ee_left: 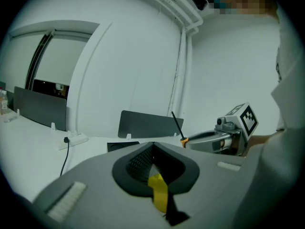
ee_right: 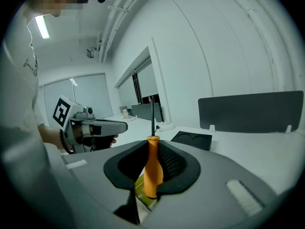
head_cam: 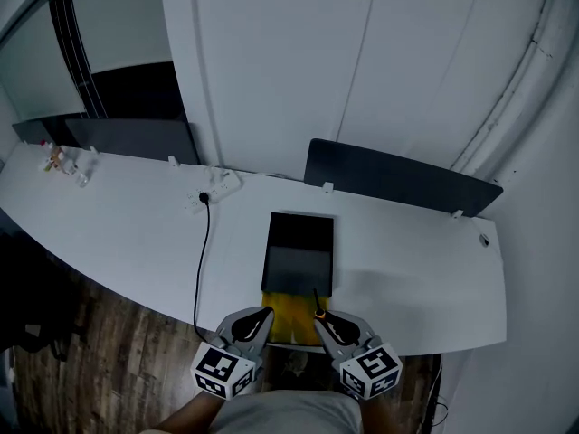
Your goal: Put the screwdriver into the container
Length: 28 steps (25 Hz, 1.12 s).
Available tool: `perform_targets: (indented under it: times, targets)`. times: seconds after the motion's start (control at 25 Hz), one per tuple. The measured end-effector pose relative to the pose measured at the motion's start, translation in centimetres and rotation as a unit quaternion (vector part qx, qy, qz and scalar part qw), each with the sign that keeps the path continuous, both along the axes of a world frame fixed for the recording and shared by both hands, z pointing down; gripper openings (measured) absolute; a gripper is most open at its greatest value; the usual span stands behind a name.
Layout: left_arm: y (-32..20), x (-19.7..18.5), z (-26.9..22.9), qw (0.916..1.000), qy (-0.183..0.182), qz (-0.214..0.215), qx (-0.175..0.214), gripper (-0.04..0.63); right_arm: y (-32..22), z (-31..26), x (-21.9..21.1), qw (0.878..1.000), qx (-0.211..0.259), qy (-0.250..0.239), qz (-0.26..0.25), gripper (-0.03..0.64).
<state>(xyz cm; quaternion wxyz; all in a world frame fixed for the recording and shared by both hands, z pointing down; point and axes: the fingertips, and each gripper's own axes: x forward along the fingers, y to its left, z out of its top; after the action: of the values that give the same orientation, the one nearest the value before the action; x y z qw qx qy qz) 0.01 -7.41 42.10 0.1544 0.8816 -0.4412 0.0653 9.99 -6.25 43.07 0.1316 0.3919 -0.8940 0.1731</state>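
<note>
Screwdriver [ee_right: 151, 171] is clamped by its orange handle in the right gripper [ee_right: 152, 143] jaws, shaft upward, short of the container [head_cam: 298, 247] on the tabletop [head_cam: 136, 233]. We should carry it forward and release it over the opening. Left gripper [ee_left: 152, 147] jaws are closed and empty.

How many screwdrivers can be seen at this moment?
1. The screwdriver has its orange handle clamped in the right hand-held gripper, shaft pointing up. No other shows; the dark container could hide one.
</note>
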Motion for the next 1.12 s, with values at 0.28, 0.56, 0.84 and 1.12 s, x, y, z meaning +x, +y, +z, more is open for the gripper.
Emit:
perform_targets:
  times: [0.28,0.56,0.84,1.12]
  targets:
    - [-2.4,1.3,-0.2,0.9994,-0.003,-0.032,0.009,0.002,-2.8,0.2,1.2,0.999,0.004,0.001,-0.033,0.084]
    - [-3.2,1.6,-0.1,0.9985,-0.010,-0.054,0.005,0.002,-4.4,0.6,1.5,0.998,0.000,0.000,-0.057,0.084]
    - [-3.4,1.0,0.2,0.9983,-0.017,-0.055,-0.004,0.002,-4.6,1.1,1.2,0.998,-0.012,-0.001,-0.061,0.084]
    - [-4.0,0.2,0.5,0.9992,-0.022,-0.030,-0.014,0.002,-4.7,1.8,0.3,0.999,-0.028,0.009,-0.045,0.084]
